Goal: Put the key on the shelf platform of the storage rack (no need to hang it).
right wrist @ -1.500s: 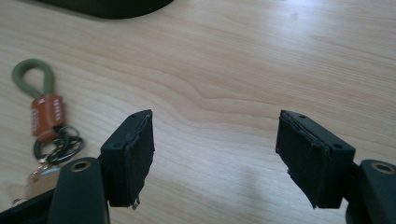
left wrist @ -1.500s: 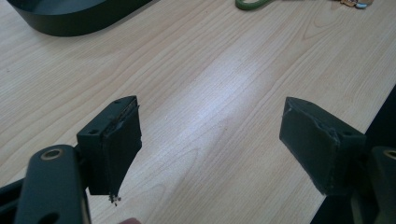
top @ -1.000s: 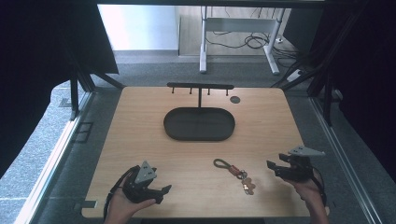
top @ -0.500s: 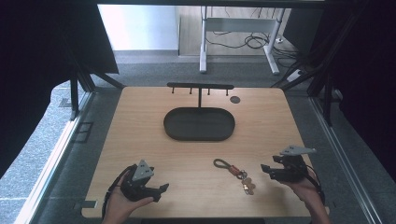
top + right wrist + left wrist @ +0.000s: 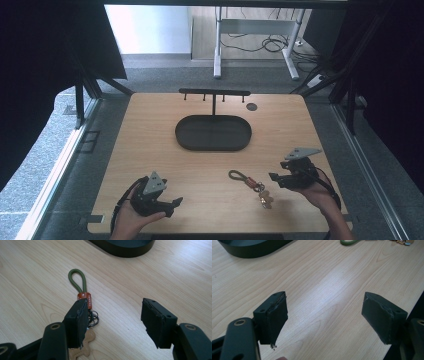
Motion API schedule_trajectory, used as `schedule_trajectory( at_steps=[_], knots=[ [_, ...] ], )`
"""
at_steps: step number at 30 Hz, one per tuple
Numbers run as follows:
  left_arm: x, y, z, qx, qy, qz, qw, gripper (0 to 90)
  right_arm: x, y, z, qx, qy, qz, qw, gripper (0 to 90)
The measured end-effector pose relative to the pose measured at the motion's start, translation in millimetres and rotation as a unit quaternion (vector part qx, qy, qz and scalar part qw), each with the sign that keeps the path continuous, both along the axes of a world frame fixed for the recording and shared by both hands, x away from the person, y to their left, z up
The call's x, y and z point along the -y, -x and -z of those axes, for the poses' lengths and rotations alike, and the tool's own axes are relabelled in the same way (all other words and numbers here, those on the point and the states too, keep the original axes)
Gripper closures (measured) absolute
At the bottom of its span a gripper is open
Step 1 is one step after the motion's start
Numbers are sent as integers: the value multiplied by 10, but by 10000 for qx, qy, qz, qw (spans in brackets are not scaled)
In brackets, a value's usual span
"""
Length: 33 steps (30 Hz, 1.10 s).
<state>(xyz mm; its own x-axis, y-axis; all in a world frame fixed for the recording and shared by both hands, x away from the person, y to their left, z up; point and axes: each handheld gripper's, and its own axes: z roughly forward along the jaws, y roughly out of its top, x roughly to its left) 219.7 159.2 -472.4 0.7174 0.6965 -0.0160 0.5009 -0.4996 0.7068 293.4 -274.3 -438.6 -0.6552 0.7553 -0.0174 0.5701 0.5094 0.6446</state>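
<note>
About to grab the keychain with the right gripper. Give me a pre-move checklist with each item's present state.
1. right gripper jaws open, having just been closing a little, nothing between them: ok.
2. keychain flat on the table, free of other things: ok.
3. Jaws straddle the keychain: not ok, it lies under the left jaw in the right gripper view.
4. left gripper apart from the keychain, open: ok.
5. tray empty: ok.
</note>
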Motion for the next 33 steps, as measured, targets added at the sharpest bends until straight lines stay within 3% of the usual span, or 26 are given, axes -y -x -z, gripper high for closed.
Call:
schedule_trajectory(
  at_steps=[9,33],
  knots=[
    [19,-1,6,-15,-10,29,10000,213,-209,-48,-19,-217,205,-367,9989,412],
    [44,9,9,-14,-34,75,10000,213,-546,-121,78,-577,486,-861,9934,458]
  ],
)
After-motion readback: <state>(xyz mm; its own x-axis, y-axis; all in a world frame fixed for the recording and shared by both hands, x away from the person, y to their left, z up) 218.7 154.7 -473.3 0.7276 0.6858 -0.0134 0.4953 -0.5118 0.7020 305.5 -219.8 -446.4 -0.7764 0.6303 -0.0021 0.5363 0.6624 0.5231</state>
